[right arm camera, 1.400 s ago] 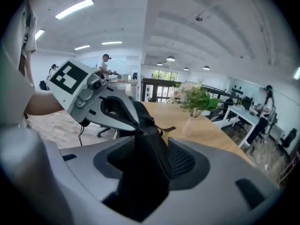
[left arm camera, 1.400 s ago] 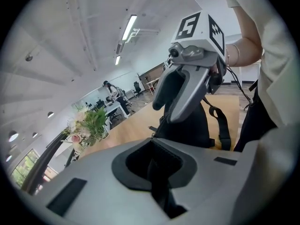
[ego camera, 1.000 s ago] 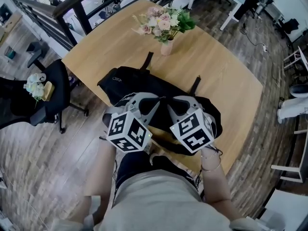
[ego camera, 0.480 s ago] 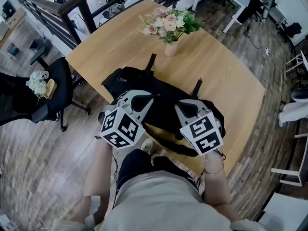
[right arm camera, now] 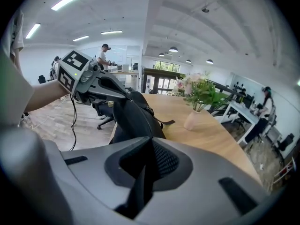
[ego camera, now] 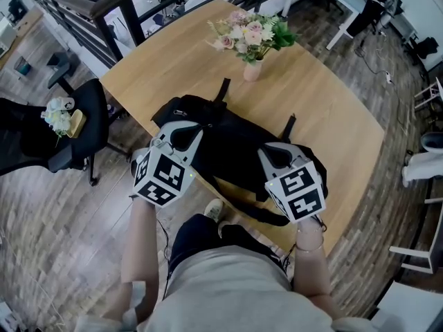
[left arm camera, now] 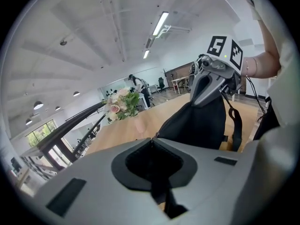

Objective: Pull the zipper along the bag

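1. Step in hand: the zipper pull along the bag [ego camera: 235,144]. Judged from the grips, the stroke appears to be under way and not yet finished.
2. Location of the work: the black bag lies across the near half of the wooden table [ego camera: 325,102]. A vase of flowers [ego camera: 252,68] stands beyond it, well apart.
3. Left gripper [ego camera: 180,128]: positioned at the bag's left end, jaws clenched together. The left gripper view shows a dark tab [left arm camera: 163,196] pinched between the jaws, and a thin seam of the bag runs up to their tip. The tab is taken to be the zipper pull, though its shape cannot be made out.
4. Right gripper [ego camera: 274,149]: positioned at the bag's right end. Its jaws have just been closing and now stand almost together. The right gripper view shows a fold of black bag fabric clamped between the ribbed pads [right arm camera: 164,161].
5. Function, as judged: the right gripper anchors the bag and the left gripper draws the pull away from it.
6. Next move calls for:
   - a firm right-hand hold, so that the bag stays taut;
   - left-hand travel in line with the zipper track, towards the bag's left end;
   - a low, steady pull, since the tab may slip from the jaws or the fabric may bunch and jam the slider.
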A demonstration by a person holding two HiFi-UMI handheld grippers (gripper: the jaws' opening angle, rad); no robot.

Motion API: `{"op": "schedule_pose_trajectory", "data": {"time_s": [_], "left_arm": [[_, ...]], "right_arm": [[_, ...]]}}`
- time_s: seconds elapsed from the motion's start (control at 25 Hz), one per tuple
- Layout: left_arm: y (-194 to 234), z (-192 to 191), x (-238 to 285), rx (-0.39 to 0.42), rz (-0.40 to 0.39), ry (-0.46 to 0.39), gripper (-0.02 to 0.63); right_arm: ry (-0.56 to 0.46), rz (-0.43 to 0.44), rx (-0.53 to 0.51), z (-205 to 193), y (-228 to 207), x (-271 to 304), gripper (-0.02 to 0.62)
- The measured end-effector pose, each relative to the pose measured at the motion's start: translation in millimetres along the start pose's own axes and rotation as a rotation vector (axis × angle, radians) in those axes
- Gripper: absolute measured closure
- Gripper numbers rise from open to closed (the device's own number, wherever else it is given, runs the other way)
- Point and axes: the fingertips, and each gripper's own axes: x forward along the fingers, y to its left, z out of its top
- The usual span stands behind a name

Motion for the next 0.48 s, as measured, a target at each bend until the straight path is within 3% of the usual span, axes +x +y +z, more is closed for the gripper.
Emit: {"op": "schedule_pose_trajectory", "data": {"time_s": [0.36, 0.48], "left_arm": [[15, -8, -4, -0.049, 0.057, 0.001, 0.586], [51, -26, -19, -0.048, 0.247, 0.068, 0.592]], "right_arm": [[-0.003, -0.011, 0.006, 1, -2, 0, 0.569], [0.017, -0.06, 0.016, -8, -14, -3, 0.569]]}}
